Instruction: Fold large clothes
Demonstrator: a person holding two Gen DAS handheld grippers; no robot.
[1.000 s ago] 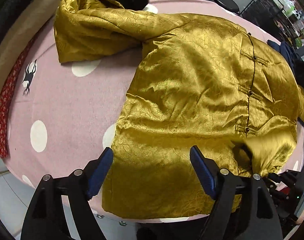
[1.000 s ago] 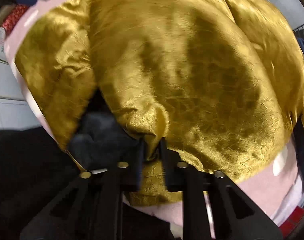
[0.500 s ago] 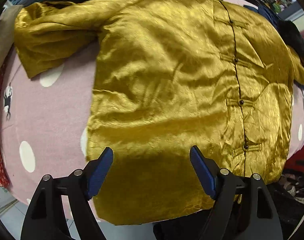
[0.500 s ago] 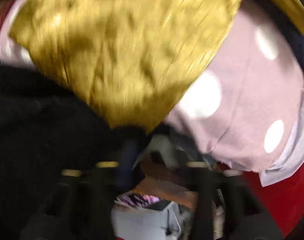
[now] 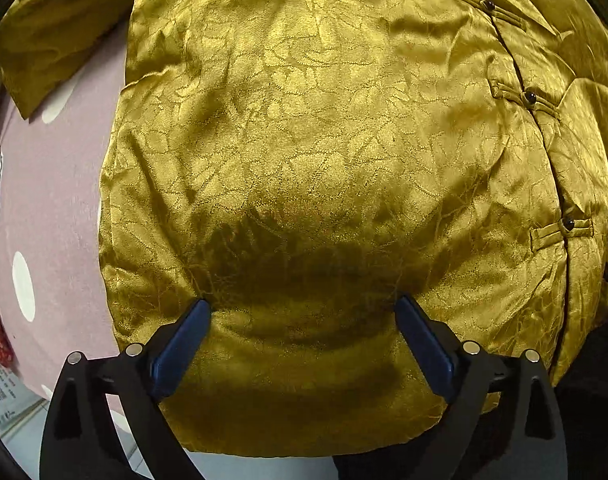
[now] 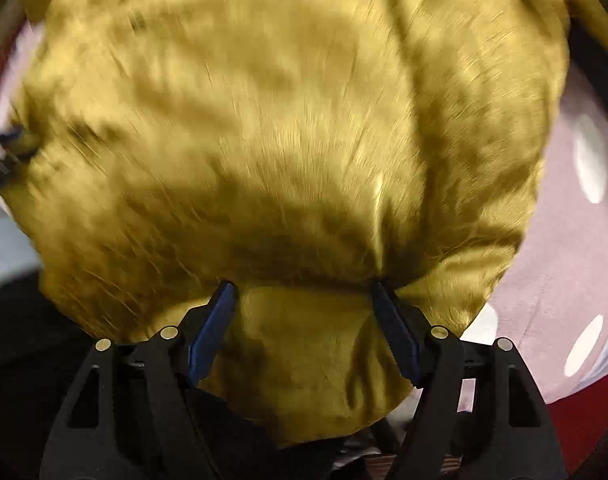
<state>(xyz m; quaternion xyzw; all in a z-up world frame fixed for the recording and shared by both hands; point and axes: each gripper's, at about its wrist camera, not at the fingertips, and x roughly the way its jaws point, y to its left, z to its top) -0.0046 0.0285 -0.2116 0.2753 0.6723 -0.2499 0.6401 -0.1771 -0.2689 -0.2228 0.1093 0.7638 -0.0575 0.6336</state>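
Left gripper [image 5: 303,312] jaws wide, pressed onto the hem of the gold jacket [image 5: 324,140]; right gripper [image 6: 301,294] also wide, down on the same hem, view blurred. Jacket lies flat on the dotted pink cover [image 5: 51,184]. To do it well: close both on the hem edge evenly, then lift together. One jacket, four knot buttons visible [image 5: 528,97].

Light: bright and even, from overhead.
Glare: soft sheen across the gold jacket [image 5: 324,128], strongest on its upper folds.
Shadow: a dark patch on the cloth just ahead of the left gripper [image 5: 301,310]; a similar one before the right gripper [image 6: 301,286].
Blur: left wrist view sharp; right wrist view streaked by motion.
Distortion: strong fisheye bulge, black corners in both.
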